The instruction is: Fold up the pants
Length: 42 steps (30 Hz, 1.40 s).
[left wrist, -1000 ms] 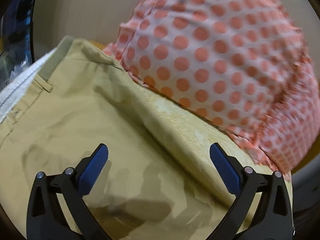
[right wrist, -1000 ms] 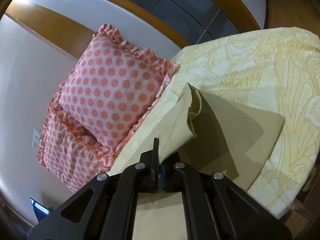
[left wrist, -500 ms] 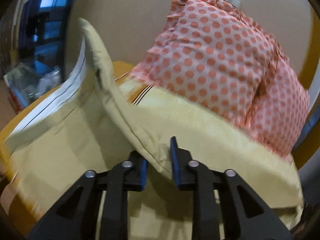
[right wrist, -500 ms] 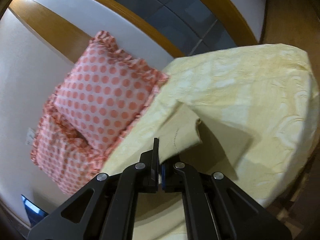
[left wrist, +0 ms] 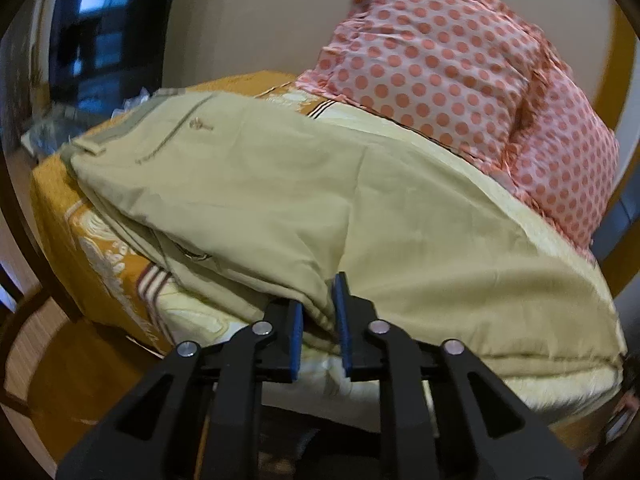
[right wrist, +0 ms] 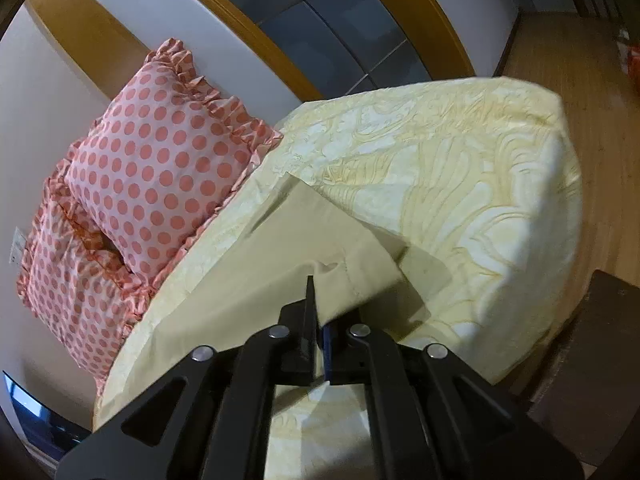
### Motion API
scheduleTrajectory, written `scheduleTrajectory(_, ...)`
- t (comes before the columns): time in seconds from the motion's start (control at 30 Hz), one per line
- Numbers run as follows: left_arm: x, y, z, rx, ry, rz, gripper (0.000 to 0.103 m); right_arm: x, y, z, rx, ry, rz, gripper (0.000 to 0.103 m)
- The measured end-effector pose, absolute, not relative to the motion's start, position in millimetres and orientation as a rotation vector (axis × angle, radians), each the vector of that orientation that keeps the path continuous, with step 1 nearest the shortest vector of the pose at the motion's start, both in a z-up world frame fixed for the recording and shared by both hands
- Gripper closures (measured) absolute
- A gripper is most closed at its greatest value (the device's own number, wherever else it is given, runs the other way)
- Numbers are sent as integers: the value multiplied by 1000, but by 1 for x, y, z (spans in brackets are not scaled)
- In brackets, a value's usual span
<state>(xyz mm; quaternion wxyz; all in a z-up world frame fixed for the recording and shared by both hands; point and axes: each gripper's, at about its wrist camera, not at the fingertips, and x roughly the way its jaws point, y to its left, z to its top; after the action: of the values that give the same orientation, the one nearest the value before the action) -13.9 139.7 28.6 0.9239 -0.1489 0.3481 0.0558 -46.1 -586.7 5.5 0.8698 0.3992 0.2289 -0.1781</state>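
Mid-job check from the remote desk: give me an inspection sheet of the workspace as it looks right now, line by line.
Surface: bed with pale yellow patterned bedspread, orange border at one side.
Job's things: khaki cotton pants lying on the bed, waistband at the far end, cloth doubled near the left gripper; hem corner raised off the bedspread.
Clutter: two pink frilled pillows with coral dots at the head of the bed.
Grippers: left gripper shut on a pants fold; right gripper shut on the hem end.
Cables: nothing seen.
Surroundings: wooden floor, dark window, wall sockets.
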Motion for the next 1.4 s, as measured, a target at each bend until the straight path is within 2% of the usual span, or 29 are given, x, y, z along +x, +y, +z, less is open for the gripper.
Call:
scheduleTrajectory(0.03, -19, 138, 31, -282, 706, 103, 75, -53, -589, 7, 848, 456, -395, 65)
scheduleTrajectory(0.07, -24, 138, 33, -269, 696, 101, 56, -58, -592, 8, 854, 434, -418, 60)
scheduleTrajectory(0.13, -41, 137, 41, -230, 647, 148, 29, -62, -598, 6, 853, 433, -456, 59)
scheduleTrajectory(0.33, -65, 137, 71, -224, 500, 153, 21, -51, -591, 2, 799, 437, -420, 59)
scheduleTrajectory(0.5, -45, 129, 68, -217, 518, 122, 19, -46, -573, -4, 730, 386, -327, 61)
scheduleTrajectory(0.67, -21, 129, 52, -231, 564, 109, 19, -41, -558, -7, 558, 351, -358, 75)
scheduleTrajectory(0.7, -19, 129, 48, -230, 571, 113, 19, -45, -558, -8, 547, 341, -365, 89)
scheduleTrajectory(0.73, -16, 130, 44, -235, 584, 117, 19, -46, -560, -8, 545, 329, -347, 97)
scheduleTrajectory(0.9, -15, 128, 33, -208, 583, 111, 14, -29, -560, -3, 515, 408, -331, 95)
scheduleTrajectory(1.1, -20, 132, 33, -246, 556, 81, 13, -20, -557, 5, 575, 379, -268, 99)
scheduleTrajectory(1.2, -25, 141, 37, -299, 530, 53, 14, -9, -531, 41, 556, 318, -142, 99)
scheduleTrajectory(1.4, -39, 163, 50, -350, 447, 123, 14, 31, -387, 116, 410, 260, 340, 99)
